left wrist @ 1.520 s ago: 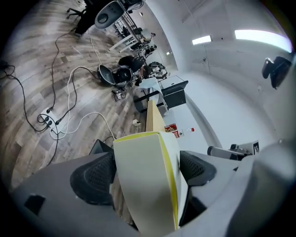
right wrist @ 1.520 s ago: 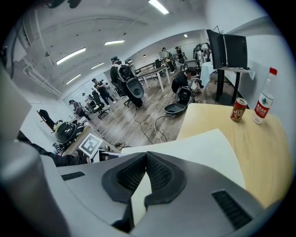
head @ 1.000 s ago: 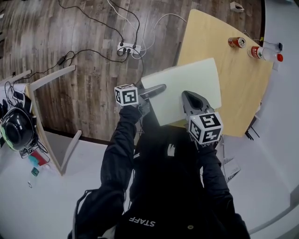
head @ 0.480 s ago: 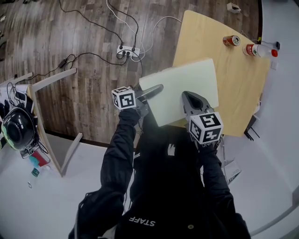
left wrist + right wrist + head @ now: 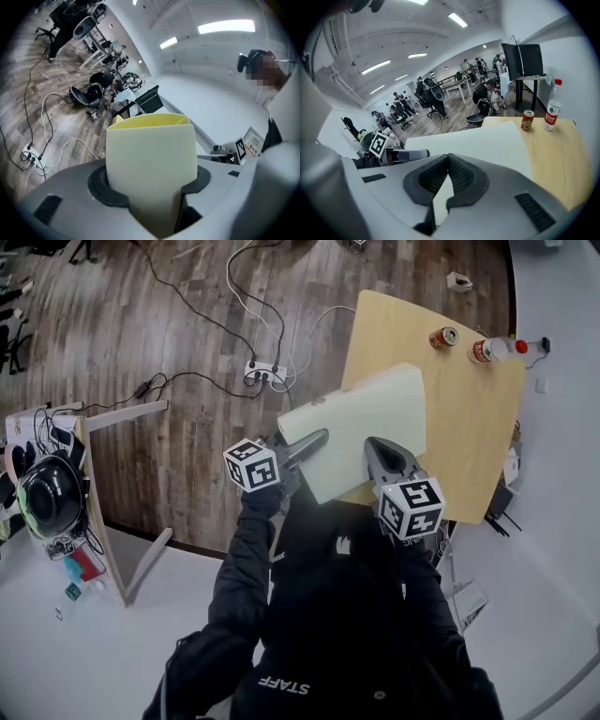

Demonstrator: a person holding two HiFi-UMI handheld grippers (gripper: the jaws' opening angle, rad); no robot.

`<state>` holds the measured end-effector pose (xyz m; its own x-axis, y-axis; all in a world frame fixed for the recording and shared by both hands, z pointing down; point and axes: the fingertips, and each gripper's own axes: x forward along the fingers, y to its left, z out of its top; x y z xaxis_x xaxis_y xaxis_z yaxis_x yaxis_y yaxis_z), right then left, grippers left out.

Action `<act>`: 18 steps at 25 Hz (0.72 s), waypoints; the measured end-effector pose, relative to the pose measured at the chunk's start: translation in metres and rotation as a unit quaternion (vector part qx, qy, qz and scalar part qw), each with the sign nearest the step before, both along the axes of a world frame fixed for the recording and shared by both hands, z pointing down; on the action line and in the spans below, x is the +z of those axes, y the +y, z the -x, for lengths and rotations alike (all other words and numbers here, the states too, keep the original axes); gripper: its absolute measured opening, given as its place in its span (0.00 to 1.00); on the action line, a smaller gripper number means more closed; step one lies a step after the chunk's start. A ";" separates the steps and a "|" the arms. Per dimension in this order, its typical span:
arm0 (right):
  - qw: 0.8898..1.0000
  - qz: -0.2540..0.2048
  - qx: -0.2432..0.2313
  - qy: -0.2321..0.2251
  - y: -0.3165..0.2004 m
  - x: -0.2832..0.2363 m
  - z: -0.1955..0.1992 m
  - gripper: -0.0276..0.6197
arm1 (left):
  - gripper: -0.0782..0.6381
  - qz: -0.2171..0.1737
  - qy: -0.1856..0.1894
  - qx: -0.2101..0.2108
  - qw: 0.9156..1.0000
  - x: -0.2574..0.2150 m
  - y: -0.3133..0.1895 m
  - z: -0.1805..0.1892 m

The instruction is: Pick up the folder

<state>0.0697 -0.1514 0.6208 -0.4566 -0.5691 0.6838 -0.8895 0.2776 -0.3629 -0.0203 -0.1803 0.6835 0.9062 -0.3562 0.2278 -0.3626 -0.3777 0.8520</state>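
A light wooden table [image 5: 469, 437] with rounded corners stands on a dark plank floor [image 5: 141, 324]. Near the table's far edge a red drinks can [image 5: 442, 337] stands upright. Just beside it, not touching, stands a clear plastic bottle [image 5: 489, 350] with a red cap and a red label. On the floor off the table's left side lies a white power strip [image 5: 264, 372] with plugs in it. Black and white cables [image 5: 199, 375] trail from it across the planks.

Folder [image 5: 361, 418]: near edge hidden under right gripper [image 5: 380, 448]; left corner buried inside left gripper [image 5: 317, 440].
Table [image 5: 469, 437]: near side covered.
Can [image 5: 442, 337], bottle [image 5: 492, 350]: labels too small to read.
Distant people [image 5: 399, 102]: indistinct.
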 end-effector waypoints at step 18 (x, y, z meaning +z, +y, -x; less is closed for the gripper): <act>0.989 -0.145 0.033 -0.003 -0.003 -0.136 -0.031 0.08 | 0.51 -0.190 -0.105 -0.061 0.974 -0.179 -0.008 -0.013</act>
